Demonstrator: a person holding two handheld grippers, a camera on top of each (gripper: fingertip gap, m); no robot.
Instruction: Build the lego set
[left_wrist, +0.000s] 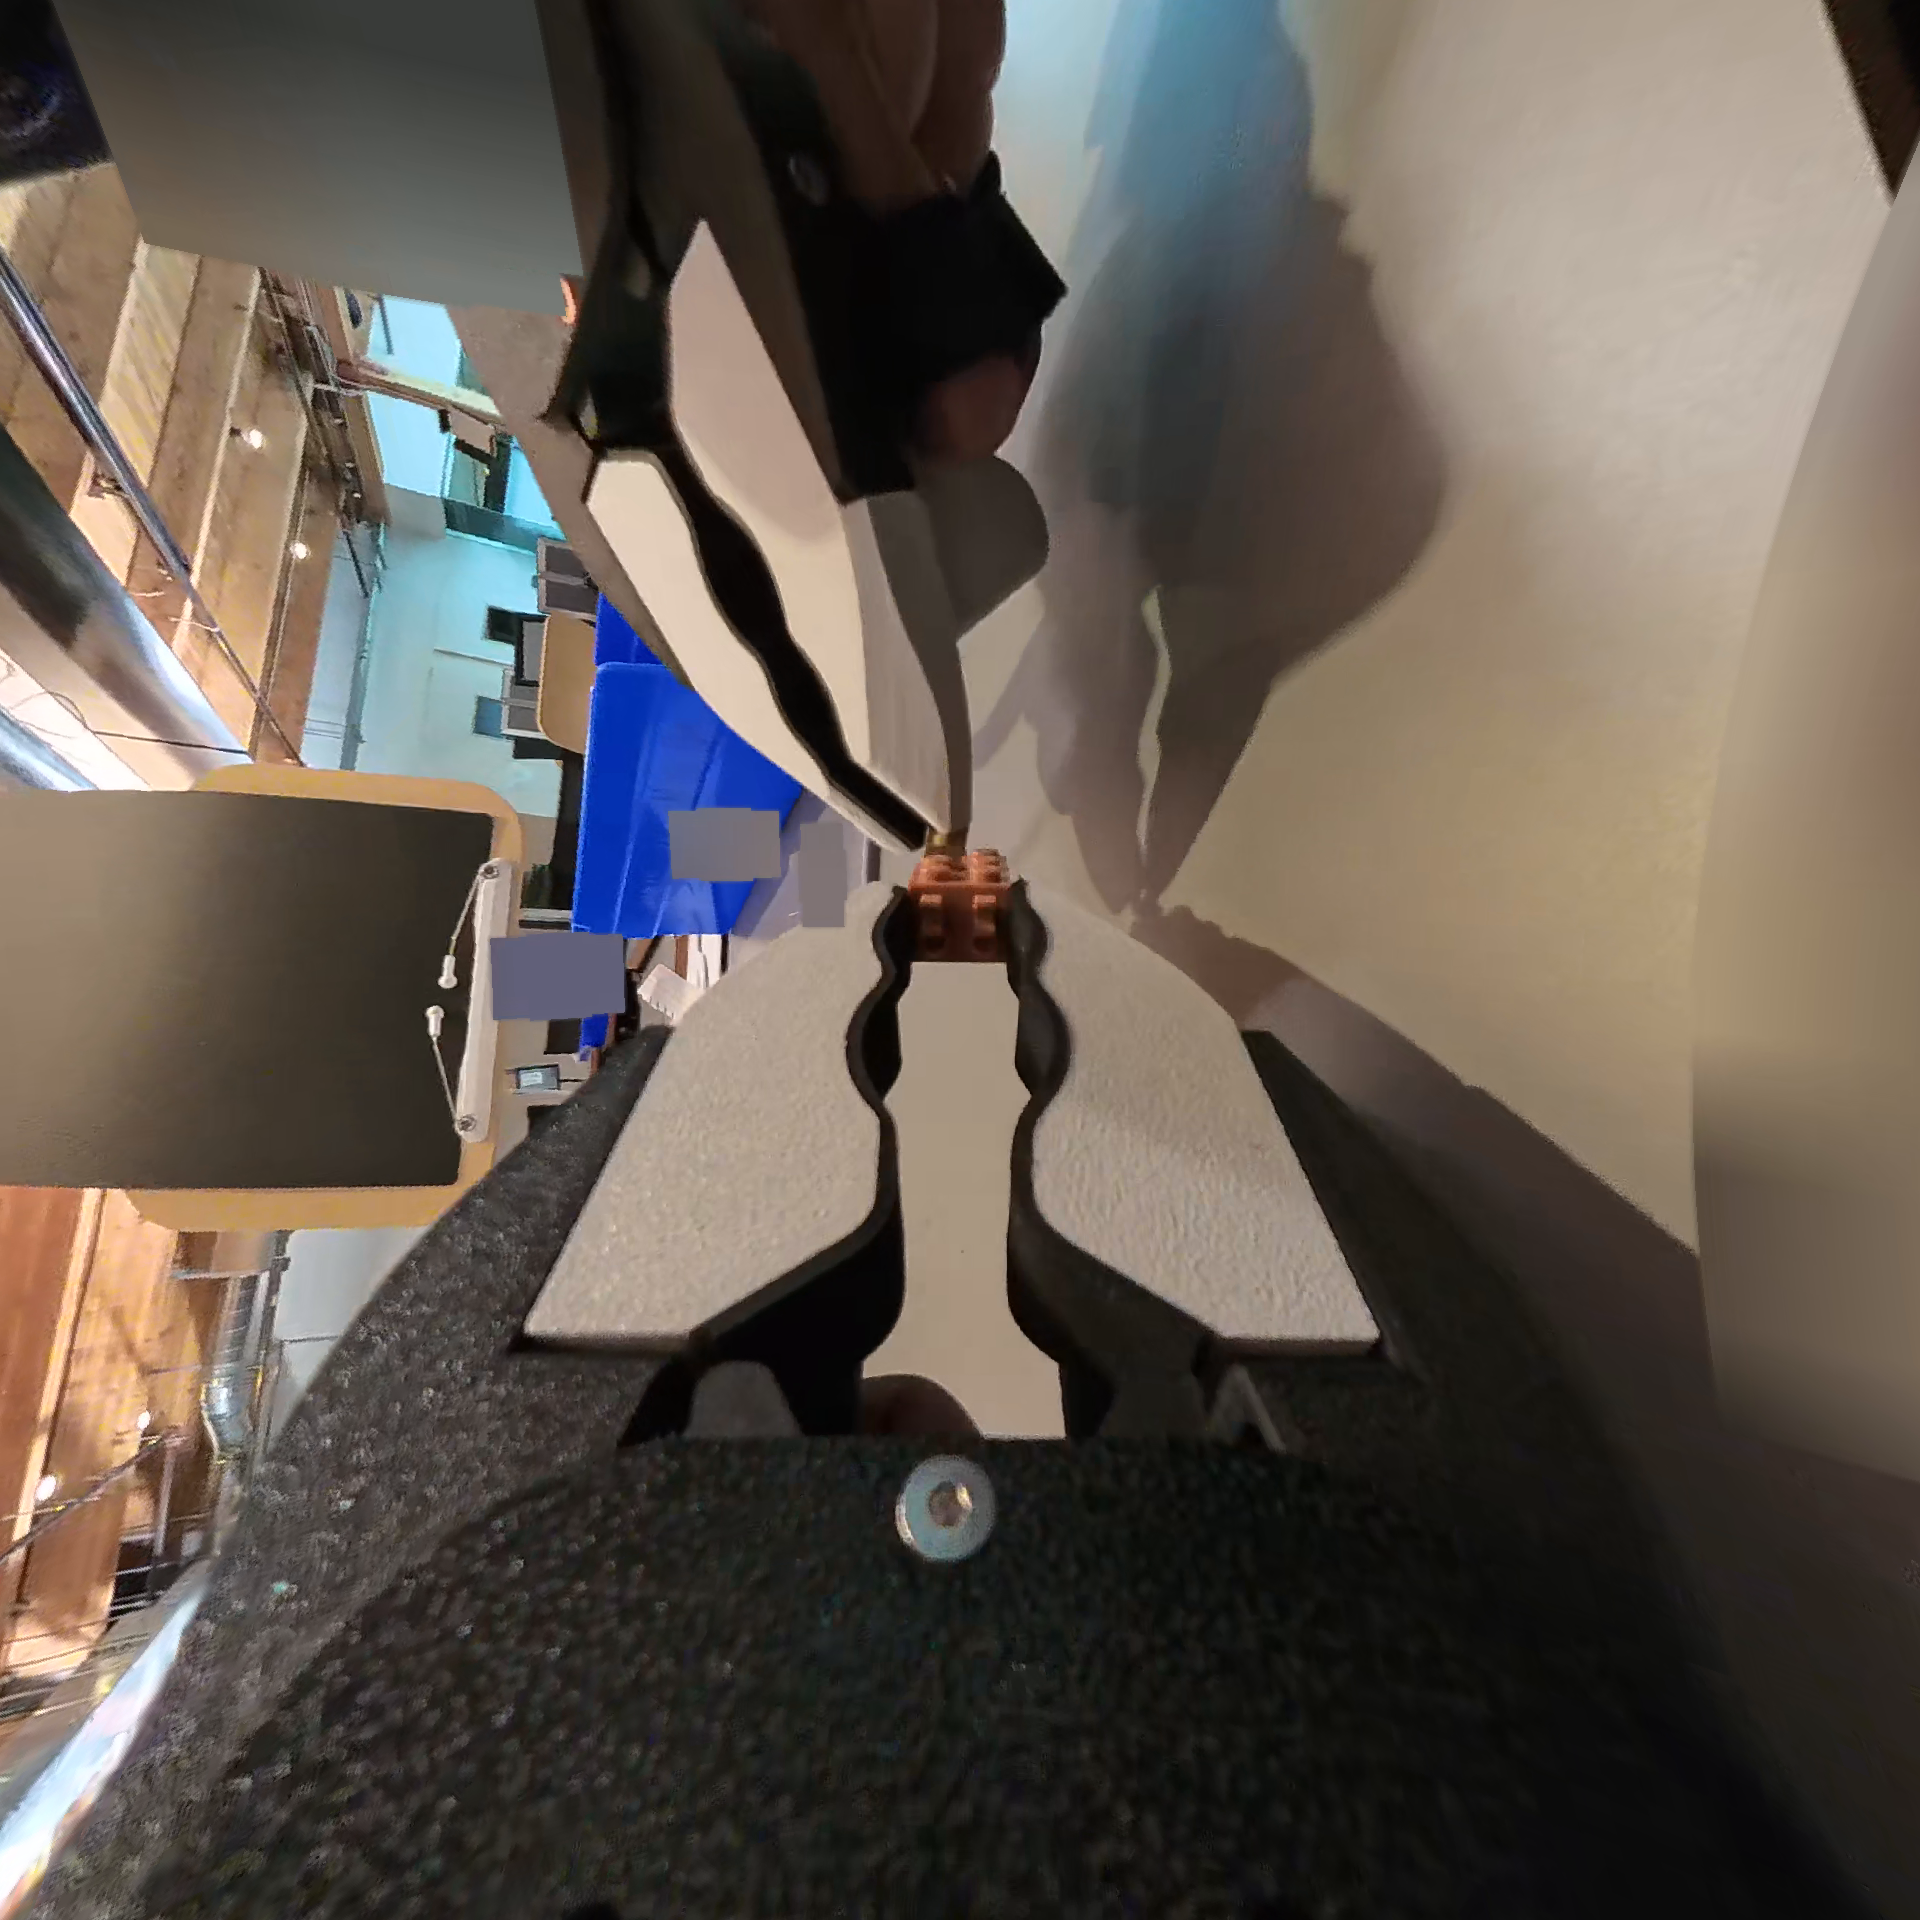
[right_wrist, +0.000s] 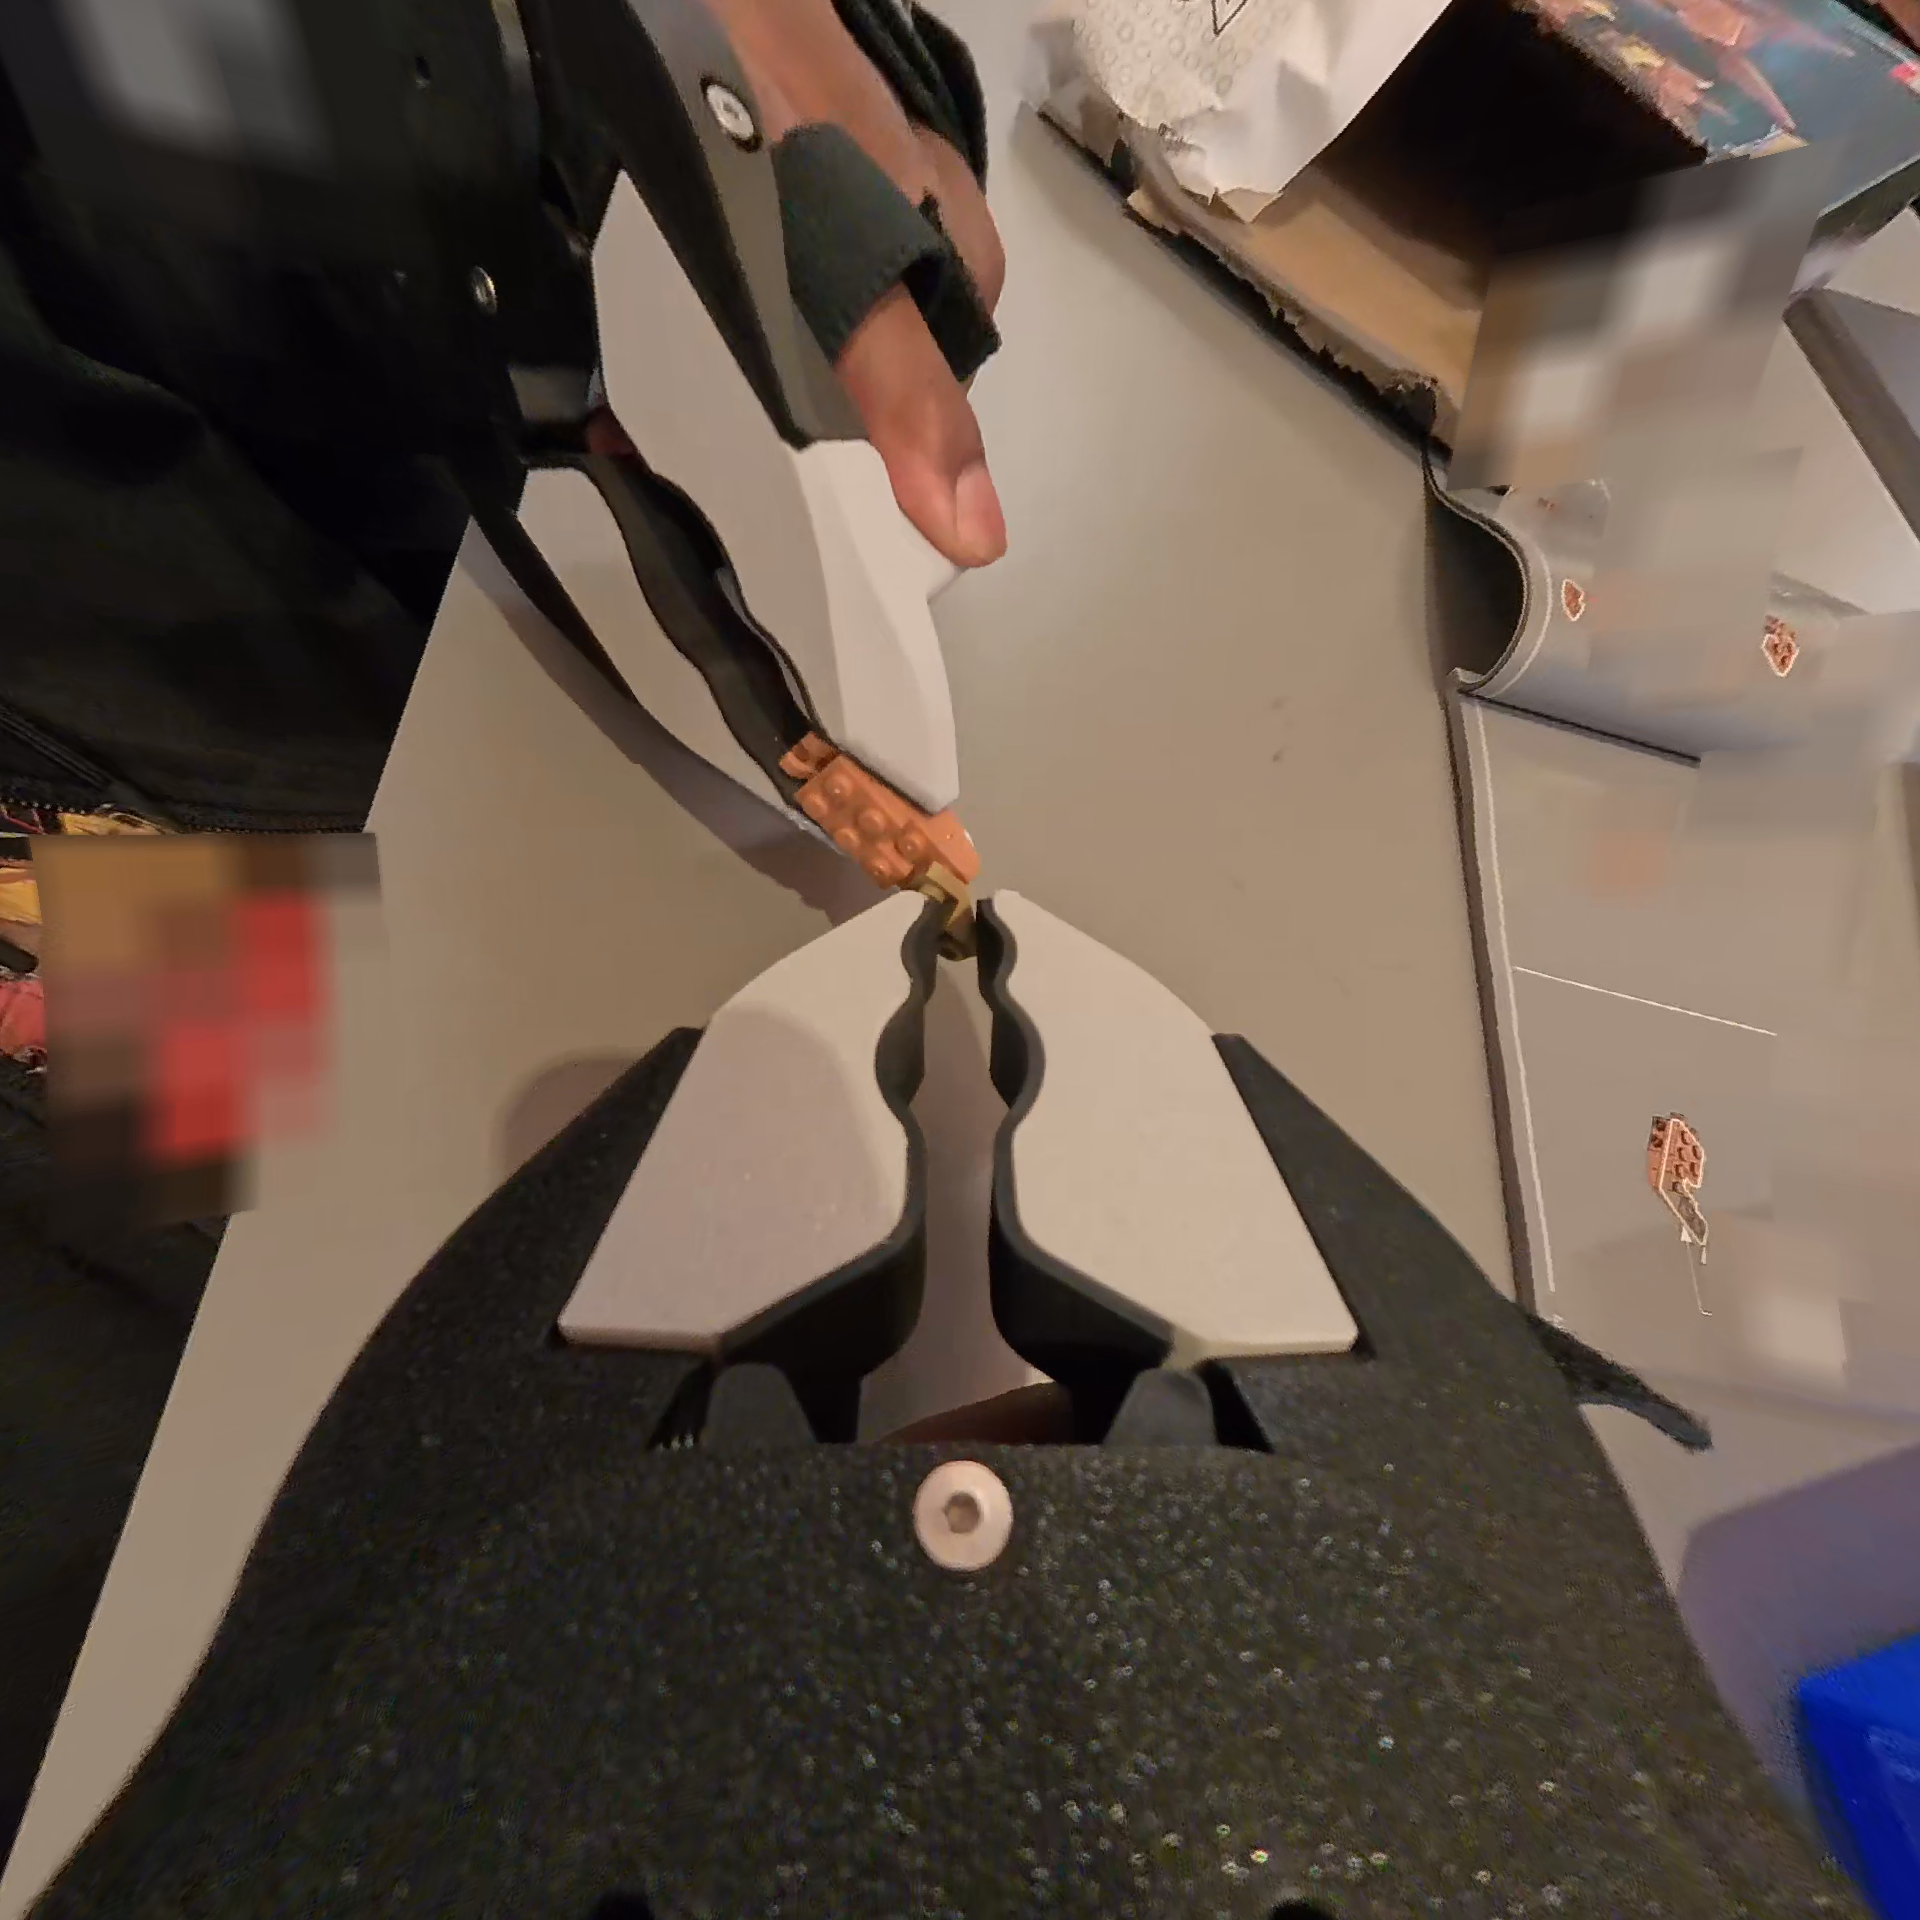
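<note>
My left gripper (left_wrist: 961, 914) is shut on an orange-brown studded brick assembly (left_wrist: 961, 902), with both pads pressed on its sides. The same assembly (right_wrist: 878, 826) shows in the right wrist view, gripped by the left gripper's fingers (right_wrist: 894, 727). My right gripper (right_wrist: 954, 925) is shut on a small tan piece (right_wrist: 951, 914), which touches the lower end of the orange assembly. In the left wrist view the right gripper's fingertips (left_wrist: 914, 826) come down from the upper left and meet the top of the brick with the tan piece (left_wrist: 948, 836). Both are held above a pale grey table (right_wrist: 1195, 623).
An open cardboard box with crumpled paper (right_wrist: 1299, 156) lies at the top right. An open instruction booklet (right_wrist: 1662, 1039) lies at the right. A blue bin (left_wrist: 665, 800) stands at the left in the left wrist view. A person's hand (right_wrist: 914, 416) holds the left gripper. My left and right fingertips are right by each other.
</note>
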